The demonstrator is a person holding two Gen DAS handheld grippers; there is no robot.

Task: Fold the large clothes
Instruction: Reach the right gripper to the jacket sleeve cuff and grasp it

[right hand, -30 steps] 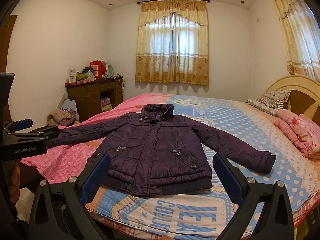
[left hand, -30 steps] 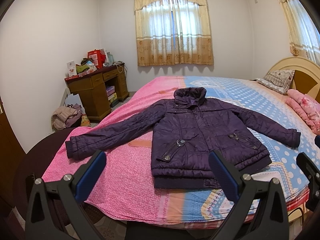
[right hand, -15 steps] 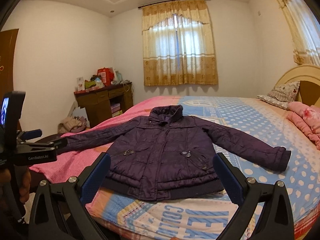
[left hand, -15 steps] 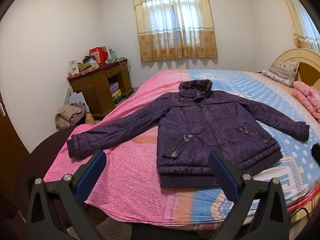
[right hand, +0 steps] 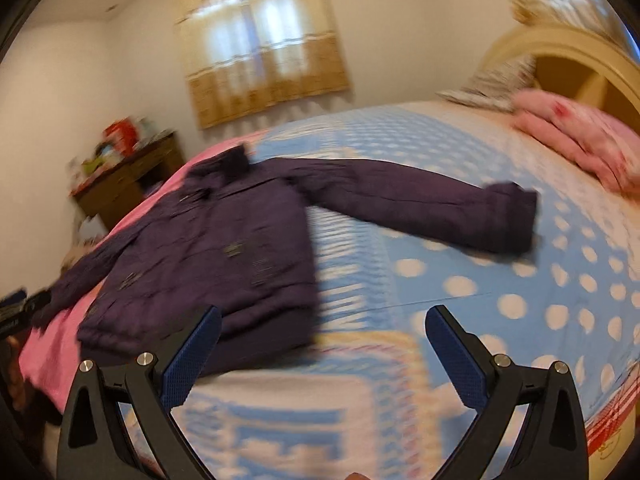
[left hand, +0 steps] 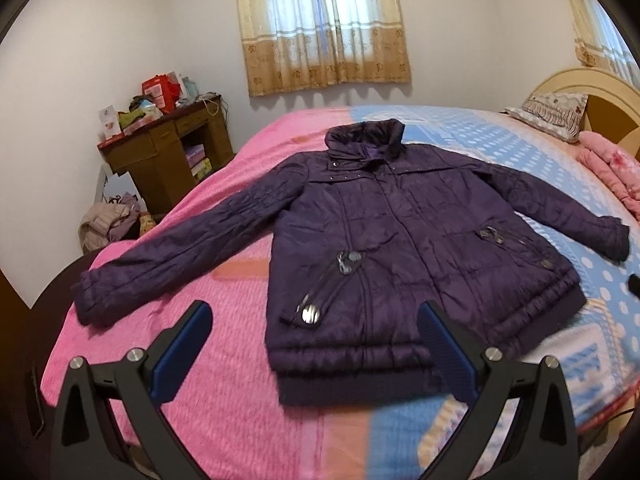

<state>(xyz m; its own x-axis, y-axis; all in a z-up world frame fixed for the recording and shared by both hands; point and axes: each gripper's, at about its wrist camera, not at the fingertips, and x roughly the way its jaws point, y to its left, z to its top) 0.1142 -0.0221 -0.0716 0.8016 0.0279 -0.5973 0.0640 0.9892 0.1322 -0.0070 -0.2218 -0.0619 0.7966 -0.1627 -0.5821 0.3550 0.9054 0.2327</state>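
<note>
Purple jacket (left hand: 400,248) lies flat on the bed (left hand: 224,400); my left gripper (left hand: 316,340) and right gripper (right hand: 322,340) gape wide, holding nothing.

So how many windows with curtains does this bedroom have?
2. One gold-and-white curtained window is on the far wall beyond the bed's pink-and-blue bedspread. A second curtained window is on the right wall above the cream headboard. Others may lie out of view.

Both tools closer to jacket (left hand: 400,248); R tool (right hand: 320,344) swung right.
</note>
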